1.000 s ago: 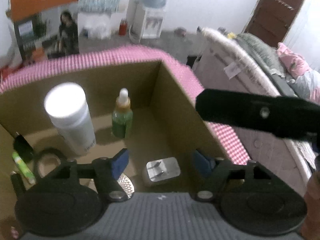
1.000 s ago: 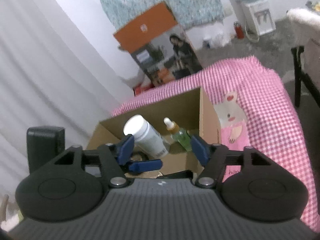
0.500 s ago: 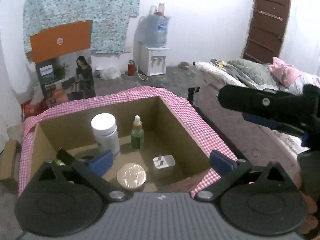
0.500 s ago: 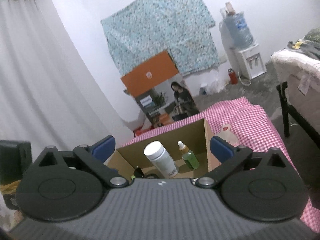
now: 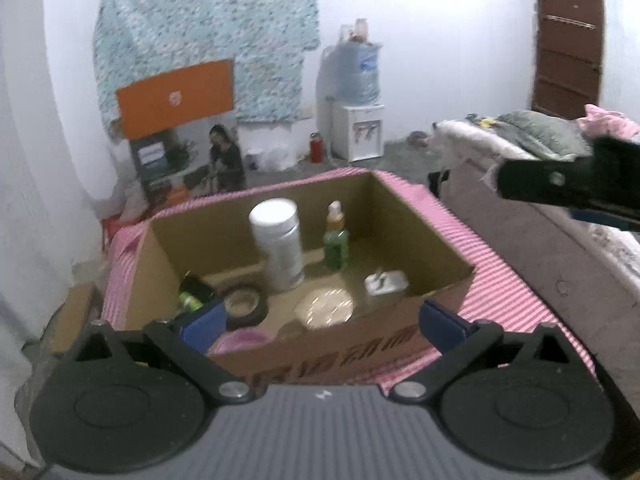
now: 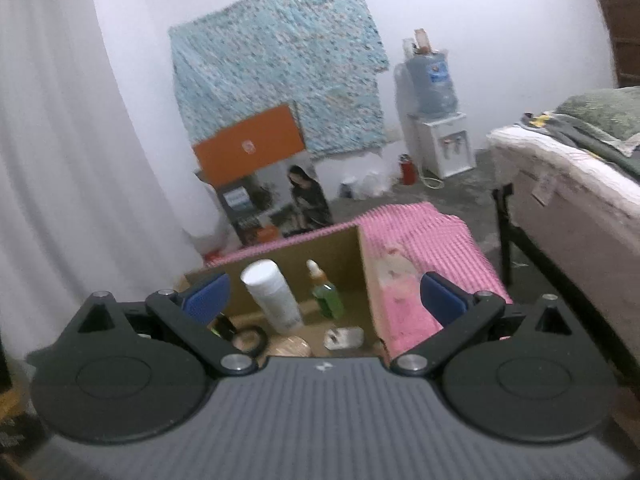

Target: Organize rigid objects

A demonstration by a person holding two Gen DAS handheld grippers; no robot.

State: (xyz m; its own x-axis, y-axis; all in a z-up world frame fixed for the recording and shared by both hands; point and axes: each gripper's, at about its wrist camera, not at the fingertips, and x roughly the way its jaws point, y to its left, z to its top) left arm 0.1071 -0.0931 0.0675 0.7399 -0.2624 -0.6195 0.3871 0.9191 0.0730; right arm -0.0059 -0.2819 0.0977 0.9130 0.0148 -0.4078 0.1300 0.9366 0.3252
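Observation:
An open cardboard box stands on a pink checked cloth. In it are a white bottle, a green dropper bottle, a white plug adapter, a round silvery lid, a black tape roll and a green tube. My left gripper is open and empty, held back above the box's near wall. My right gripper is open and empty, above the box; its black body shows at the right of the left wrist view.
A bed stands to the right of the table. A water dispenser, an orange printed carton and a patterned cloth on the wall are at the back. A white curtain hangs at the left.
Both grippers have drawn back and up from the box and opened wider. The left gripper was low inside the box over the plug adapter; now the whole box shows.

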